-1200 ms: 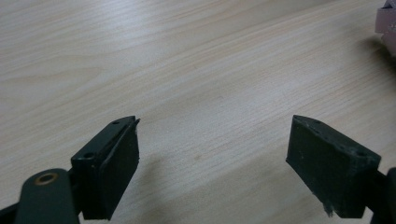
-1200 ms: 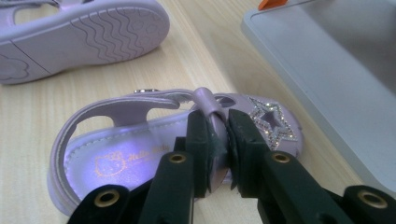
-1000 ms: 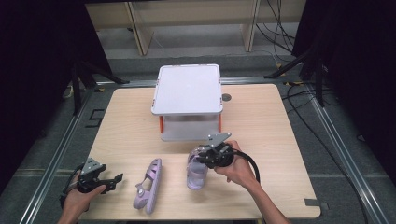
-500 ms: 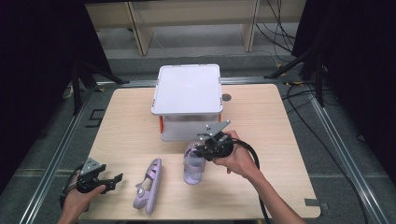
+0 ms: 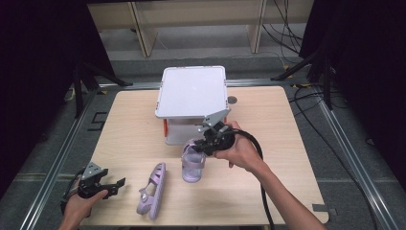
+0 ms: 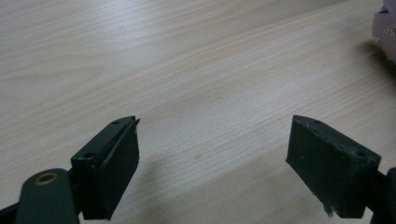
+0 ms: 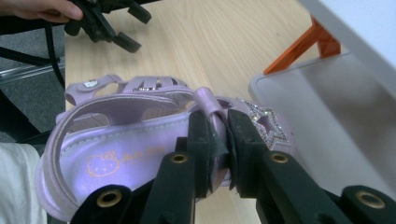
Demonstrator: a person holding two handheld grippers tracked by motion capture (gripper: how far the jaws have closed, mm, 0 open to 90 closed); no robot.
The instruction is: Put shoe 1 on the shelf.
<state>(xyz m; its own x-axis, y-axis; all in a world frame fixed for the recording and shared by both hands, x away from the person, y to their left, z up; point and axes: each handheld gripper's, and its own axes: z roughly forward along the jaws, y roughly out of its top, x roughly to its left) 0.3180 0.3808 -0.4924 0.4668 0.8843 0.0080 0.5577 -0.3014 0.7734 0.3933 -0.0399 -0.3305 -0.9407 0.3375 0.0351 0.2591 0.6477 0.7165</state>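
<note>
**Inspector:** Where was the sandal relative to your claw?

**Operator:** My right gripper (image 7: 218, 140) had its jaws nearly closed, clamped on a strap of the held sandal (image 5: 193, 163). In the right gripper view the strap sat pinched between the pads, beside the glittered star. From above, the sandal hung below the gripper with its toe end low, close to the table (image 5: 268, 110); I could not tell whether it touched the wood.

**Inspector:** Pose of the hand?

**Operator:** My right hand (image 5: 242, 152) was over the middle of the table, forearm entering from the lower right, gripper pointing left and slightly down, its cable looping behind the wrist.

**Inspector:** The other claw?

**Operator:** My left gripper (image 5: 113, 186) rested at the near left corner, jaws wide apart with nothing between them; in the left gripper view bare wood lay under them.

**Inspector:** Surroundings and obstructions?

**Operator:** The second sandal (image 5: 152, 190) lay on its side on the table, between the two grippers, apart from the held one. The lidded white bin (image 5: 191, 91) with orange latches stood just behind the held sandal, its front wall near the right gripper.
</note>
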